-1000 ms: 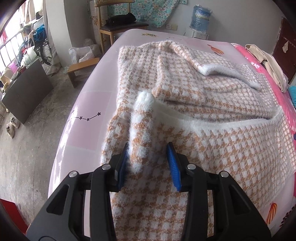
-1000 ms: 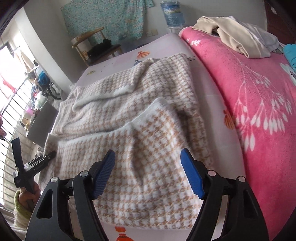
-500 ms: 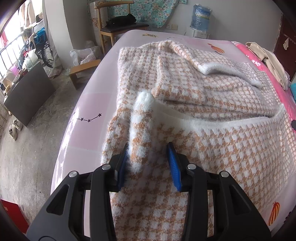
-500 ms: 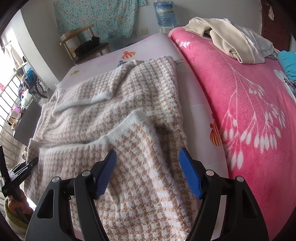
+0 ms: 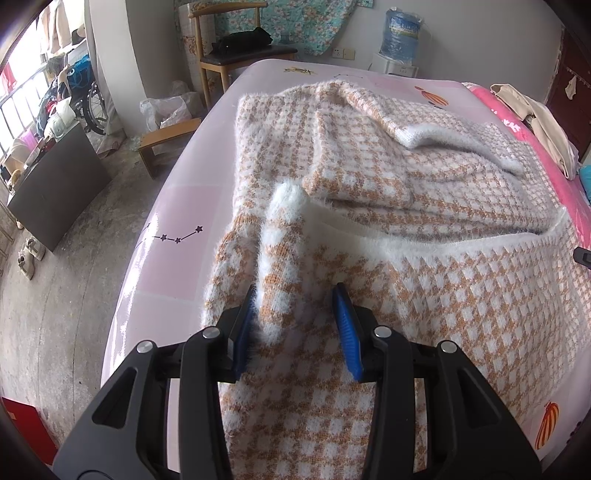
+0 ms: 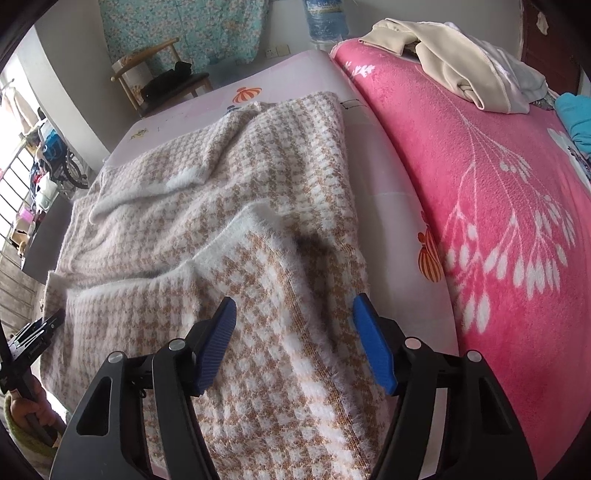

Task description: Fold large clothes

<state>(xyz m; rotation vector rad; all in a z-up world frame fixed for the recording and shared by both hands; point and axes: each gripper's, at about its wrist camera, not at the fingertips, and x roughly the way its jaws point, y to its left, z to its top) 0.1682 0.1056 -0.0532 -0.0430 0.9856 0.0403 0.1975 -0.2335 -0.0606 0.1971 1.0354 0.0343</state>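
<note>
A large fuzzy sweater (image 5: 424, 192) in an orange and white houndstooth knit lies spread on the pink bed sheet (image 5: 184, 206), its near part folded over with a white hem showing. It also fills the right wrist view (image 6: 229, 206). My left gripper (image 5: 297, 325) is open, its blue pads either side of a raised ridge of the knit at the sweater's left edge. My right gripper (image 6: 293, 343) is open just above the sweater's right edge, its pads apart over the fabric.
A pink floral blanket (image 6: 498, 206) covers the bed's right side, with beige clothes (image 6: 454, 62) piled at its far end. A wooden chair (image 5: 236, 55) and a water bottle (image 5: 400, 35) stand beyond the bed. The bare floor drops off on the left (image 5: 74, 258).
My right gripper has moved forward and right, closer to the sweater's right edge. My left gripper has barely moved and stays open around the ridge.
</note>
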